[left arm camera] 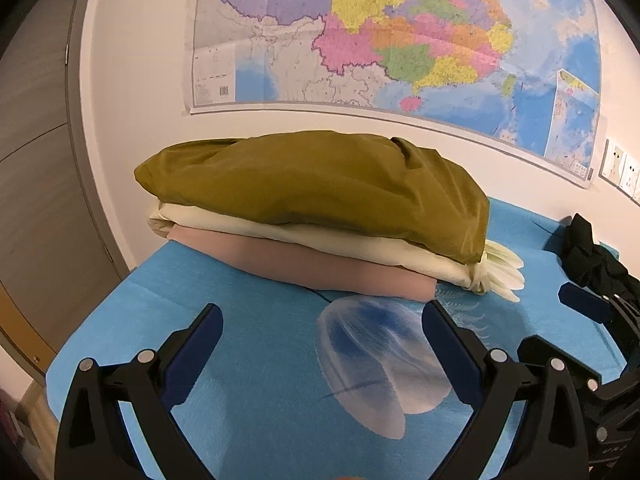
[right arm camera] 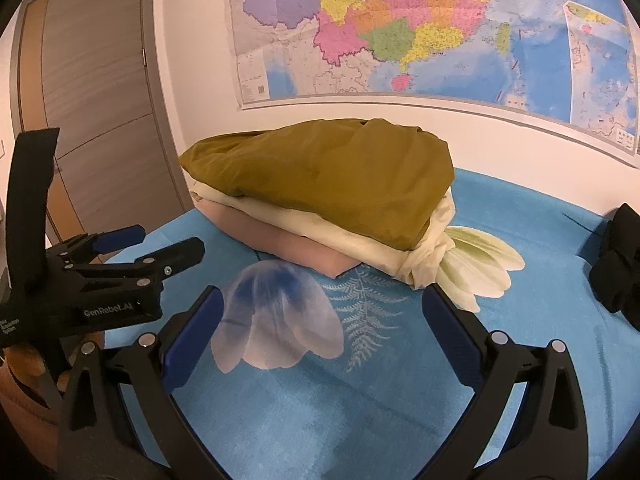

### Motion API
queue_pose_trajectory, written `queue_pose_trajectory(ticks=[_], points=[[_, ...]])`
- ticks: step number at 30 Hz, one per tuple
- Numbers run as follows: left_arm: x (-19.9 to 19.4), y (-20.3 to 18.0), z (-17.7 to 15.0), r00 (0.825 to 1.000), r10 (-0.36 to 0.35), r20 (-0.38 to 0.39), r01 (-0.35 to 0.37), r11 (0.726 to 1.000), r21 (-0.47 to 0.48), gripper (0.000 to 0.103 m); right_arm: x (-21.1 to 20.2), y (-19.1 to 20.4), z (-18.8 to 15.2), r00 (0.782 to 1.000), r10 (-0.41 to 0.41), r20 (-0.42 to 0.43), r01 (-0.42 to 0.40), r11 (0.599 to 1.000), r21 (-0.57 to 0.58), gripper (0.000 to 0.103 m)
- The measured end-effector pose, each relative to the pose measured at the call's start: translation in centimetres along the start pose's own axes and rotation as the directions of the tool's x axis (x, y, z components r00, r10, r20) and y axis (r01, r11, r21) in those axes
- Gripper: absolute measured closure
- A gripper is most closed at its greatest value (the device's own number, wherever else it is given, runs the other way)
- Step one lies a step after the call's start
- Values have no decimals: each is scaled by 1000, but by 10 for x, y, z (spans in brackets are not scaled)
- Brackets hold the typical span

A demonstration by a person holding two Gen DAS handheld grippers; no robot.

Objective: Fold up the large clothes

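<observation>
Blue cloth printed with pale flowers and a fern covers the counter (left arm camera: 248, 408), which stands against a white wall carrying a large coloured map (left arm camera: 400, 32). A grey-brown door (right arm camera: 92, 80) fills the upper left of the right wrist view. At the centre of both views sits a stack of three folded garments: an olive-green garment (left arm camera: 320, 184) on top, a cream garment (left arm camera: 360, 250) beneath it, and a pink-beige garment (left arm camera: 340, 272) at the bottom. The stack's long axis runs from upper left to lower right, with a knotted cream end pointing lower right. A crumpled black garment (left arm camera: 588, 252) lies at the right edge. The left gripper (left arm camera: 320, 316) and right gripper (right arm camera: 322, 300) hover over bare cloth, jaws spread wide, holding nothing.
</observation>
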State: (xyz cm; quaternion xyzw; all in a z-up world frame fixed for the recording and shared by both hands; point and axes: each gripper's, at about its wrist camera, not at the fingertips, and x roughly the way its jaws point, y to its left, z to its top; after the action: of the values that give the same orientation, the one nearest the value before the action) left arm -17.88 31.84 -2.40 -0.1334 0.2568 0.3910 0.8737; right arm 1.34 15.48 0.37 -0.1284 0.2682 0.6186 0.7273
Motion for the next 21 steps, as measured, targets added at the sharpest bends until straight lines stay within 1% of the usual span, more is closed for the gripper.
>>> queue_pose_trajectory(ticks=[10, 21], points=[[-5, -2, -3, 1000, -9, -1, 9, 1000, 7, 7, -7, 1, -2, 1000, -7, 14, 7, 1000, 5, 5], [-7, -5, -5, 1000, -16, 3, 16, 1000, 14, 7, -9, 0, -3, 1000, -2, 12, 2, 1000, 13, 5]])
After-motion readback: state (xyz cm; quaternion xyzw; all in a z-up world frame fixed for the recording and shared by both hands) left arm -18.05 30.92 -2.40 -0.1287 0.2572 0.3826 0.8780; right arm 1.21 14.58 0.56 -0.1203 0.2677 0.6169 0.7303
